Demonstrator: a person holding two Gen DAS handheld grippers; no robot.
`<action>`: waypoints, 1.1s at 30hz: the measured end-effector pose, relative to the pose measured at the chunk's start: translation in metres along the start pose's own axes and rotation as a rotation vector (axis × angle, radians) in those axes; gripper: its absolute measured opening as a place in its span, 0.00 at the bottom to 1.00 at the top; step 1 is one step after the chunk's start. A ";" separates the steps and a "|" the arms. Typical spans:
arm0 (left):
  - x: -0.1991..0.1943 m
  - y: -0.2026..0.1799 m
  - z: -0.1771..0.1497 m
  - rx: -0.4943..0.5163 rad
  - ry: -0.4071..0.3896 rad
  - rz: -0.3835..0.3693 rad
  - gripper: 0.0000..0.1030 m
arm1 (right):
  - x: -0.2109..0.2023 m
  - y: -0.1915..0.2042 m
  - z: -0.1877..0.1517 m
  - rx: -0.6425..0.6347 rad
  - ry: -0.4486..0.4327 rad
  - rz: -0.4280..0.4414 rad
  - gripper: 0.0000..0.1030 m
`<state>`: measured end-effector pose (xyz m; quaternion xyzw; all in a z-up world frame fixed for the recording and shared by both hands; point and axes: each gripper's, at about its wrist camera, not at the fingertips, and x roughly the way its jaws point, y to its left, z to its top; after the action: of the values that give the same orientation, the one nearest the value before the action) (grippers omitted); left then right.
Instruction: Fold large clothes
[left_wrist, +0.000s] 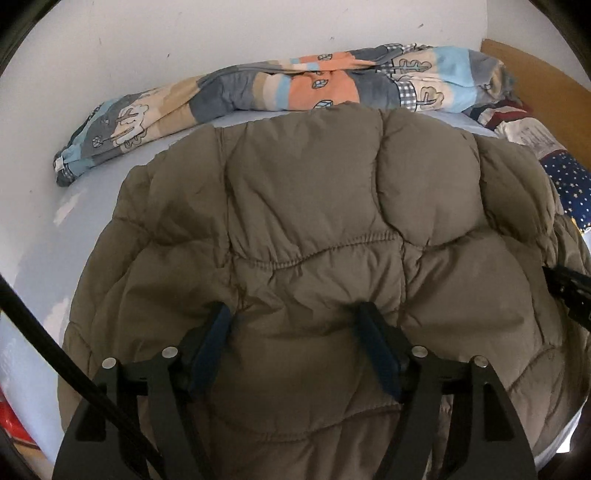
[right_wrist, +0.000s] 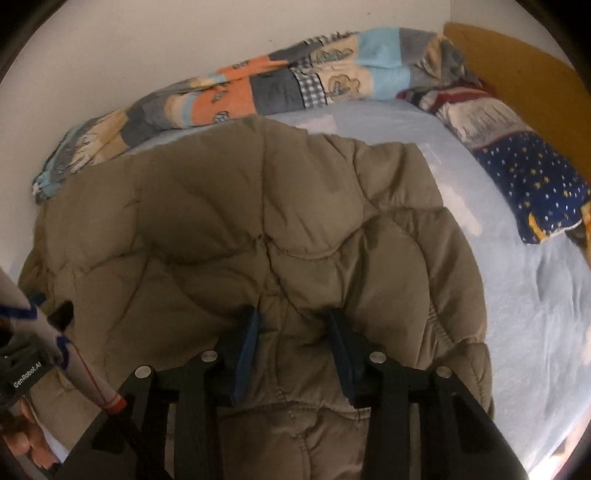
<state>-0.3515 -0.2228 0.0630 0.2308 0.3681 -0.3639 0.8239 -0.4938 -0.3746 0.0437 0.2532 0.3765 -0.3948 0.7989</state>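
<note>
One legible marking: "GenRobot.AI", white lettering on the black body of the left gripper (right_wrist: 26, 374), at the near left edge.

1. The olive quilted jacket (left_wrist: 314, 221) runs off the bottom edge of the left wrist view, so its near hem is not seen; in the right wrist view its left part is cut by the lens rim.
2. The jacket covers most of the pale blue sheet (right_wrist: 517, 295).
3. The left gripper (left_wrist: 295, 314) shows in the right wrist view only as a dark sliver at the left edge; whether its pads press the fabric cannot be told.
4. The patterned blanket (left_wrist: 277, 85) is partly hidden behind the jacket's far edge.
5. The star-print pillow (right_wrist: 535, 184) is cut off at the right rim.
6. A hand (right_wrist: 26, 435) at the lower left is blurred and mostly out of frame.
</note>
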 end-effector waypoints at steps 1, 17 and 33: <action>0.000 0.000 -0.003 0.001 -0.001 0.004 0.71 | 0.003 0.000 0.002 -0.006 0.005 -0.008 0.43; -0.019 0.006 -0.016 -0.029 -0.071 0.016 0.71 | -0.007 0.005 0.006 0.028 -0.004 -0.071 0.44; -0.112 0.013 -0.049 -0.048 -0.247 0.041 0.71 | -0.119 0.045 -0.044 -0.117 -0.245 -0.021 0.59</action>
<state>-0.4150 -0.1345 0.1210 0.1716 0.2679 -0.3638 0.8755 -0.5223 -0.2661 0.1181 0.1522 0.3014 -0.4081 0.8482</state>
